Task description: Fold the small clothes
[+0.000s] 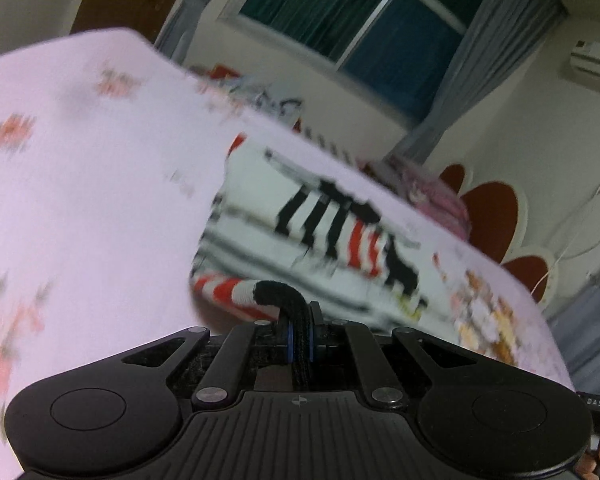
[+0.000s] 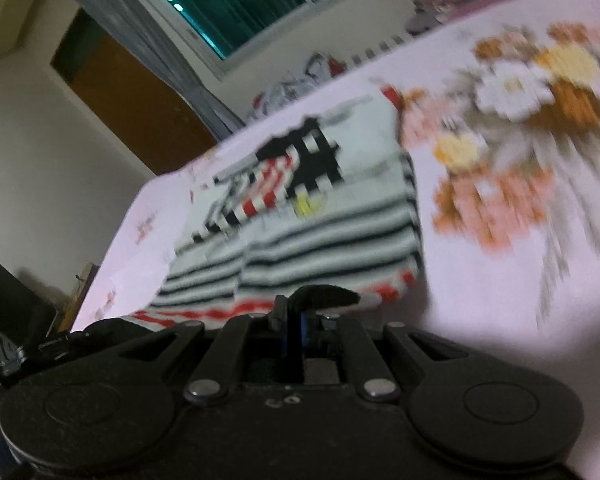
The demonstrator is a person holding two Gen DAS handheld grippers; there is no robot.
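A small white garment [image 1: 300,220] with grey stripes, a black-and-red graphic and a red-and-white striped hem lies on a pink floral bedsheet [image 1: 80,200]. My left gripper [image 1: 300,324] is shut on the garment's black-trimmed near corner [image 1: 278,292], which curls up out of the jaws. In the right wrist view the same garment [image 2: 320,216] stretches away from me. My right gripper [image 2: 296,316] is shut on another black-edged piece of the hem [image 2: 324,294]. Both views are blurred by motion.
A heap of other clothes [image 1: 276,100] sits at the bed's far edge, with pink fabric [image 1: 440,196] beside a red-panelled headboard [image 1: 492,216]. Beyond are a dark window [image 1: 360,20], grey curtains [image 1: 480,60] and a brown door [image 2: 132,96].
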